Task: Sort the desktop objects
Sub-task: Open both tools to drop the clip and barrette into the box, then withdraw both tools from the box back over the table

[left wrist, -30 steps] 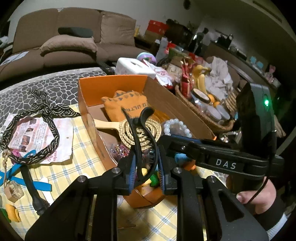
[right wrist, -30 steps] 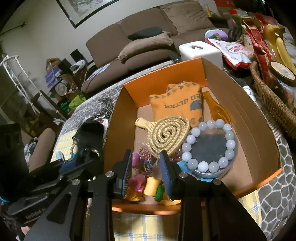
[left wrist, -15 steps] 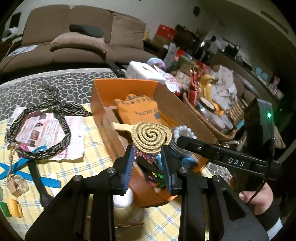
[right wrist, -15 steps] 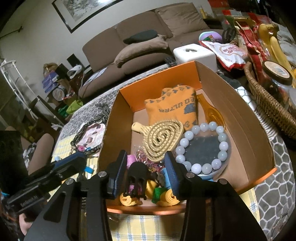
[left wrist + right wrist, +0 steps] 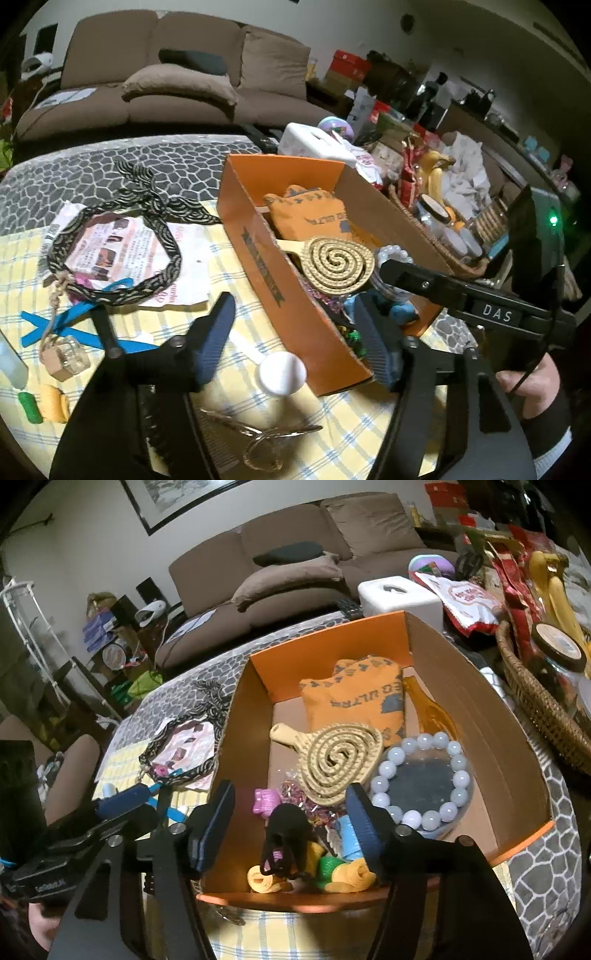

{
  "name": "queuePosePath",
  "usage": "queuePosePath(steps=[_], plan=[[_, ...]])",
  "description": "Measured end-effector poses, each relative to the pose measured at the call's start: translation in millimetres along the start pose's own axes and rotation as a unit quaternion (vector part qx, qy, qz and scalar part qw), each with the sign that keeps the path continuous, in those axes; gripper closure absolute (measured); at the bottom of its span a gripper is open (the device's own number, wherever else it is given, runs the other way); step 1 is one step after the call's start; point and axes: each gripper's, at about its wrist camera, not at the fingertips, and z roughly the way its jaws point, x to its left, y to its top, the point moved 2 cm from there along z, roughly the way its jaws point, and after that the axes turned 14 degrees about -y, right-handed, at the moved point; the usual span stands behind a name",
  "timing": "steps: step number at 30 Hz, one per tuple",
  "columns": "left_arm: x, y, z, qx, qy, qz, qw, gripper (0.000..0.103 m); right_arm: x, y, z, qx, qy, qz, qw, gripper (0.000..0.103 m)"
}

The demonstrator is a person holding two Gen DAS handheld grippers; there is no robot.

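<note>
Release step: both grippers' jaws opening, nothing pinched. Right gripper point(image 5: 290, 827) over box point(image 5: 436, 657) near end; black clip point(image 5: 286, 836) lies inside. Left gripper point(image 5: 295, 338) straddles box wall. Next, likely: fetch headband point(image 5: 122, 251) left of box.

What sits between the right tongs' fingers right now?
A black hair claw, lying loose in the orange box on yellow and green bits; the opening right tongs don't touch it. Right wrist view.

Checked tablecloth point(image 5: 236, 291) carries orange box point(image 5: 266, 258) — headband point(image 5: 122, 254), scissors point(image 5: 266, 439).
</note>
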Motion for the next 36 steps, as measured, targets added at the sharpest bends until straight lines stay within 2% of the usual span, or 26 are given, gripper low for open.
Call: queuePosePath(steps=[1, 3, 9, 22, 29, 36], plan=[[1.2, -0.2, -2.0, 0.000, 0.003, 0.000, 1.0000, 0.032, 3.6, -0.3, -0.2, -0.001, -0.002, -0.006, 1.000, 0.034], [4.7, -0.6, -7.0, -0.003, 0.011, -0.003, 0.9999, 0.016, 10.4, -0.7, -0.7, -0.002, -0.005, -0.015, 1.000, 0.025], [17.7, -1.8, -22.0, -0.011, 0.025, -0.015, 0.9995, 0.001, 31.0, -0.4, -0.9, -0.006, -0.009, -0.037, 0.999, 0.014], [62.9, -8.5, -68.2, -0.027, 0.074, -0.051, 0.9956, 0.000, 89.0, -1.1, -0.4, -0.013, 0.003, -0.088, 0.996, 0.013], [81.5, -15.8, -95.4, -0.032, 0.116, -0.057, 0.9911, 0.000, 122.4, -4.1, -0.1, -0.017, 0.004, -0.111, 0.994, 0.011], [94.0, -23.6, -125.2, -0.042, 0.133, -0.071, 0.9877, 0.000, 153.6, -10.0, 1.8, -0.018, 0.005, -0.132, 0.991, 0.009]])
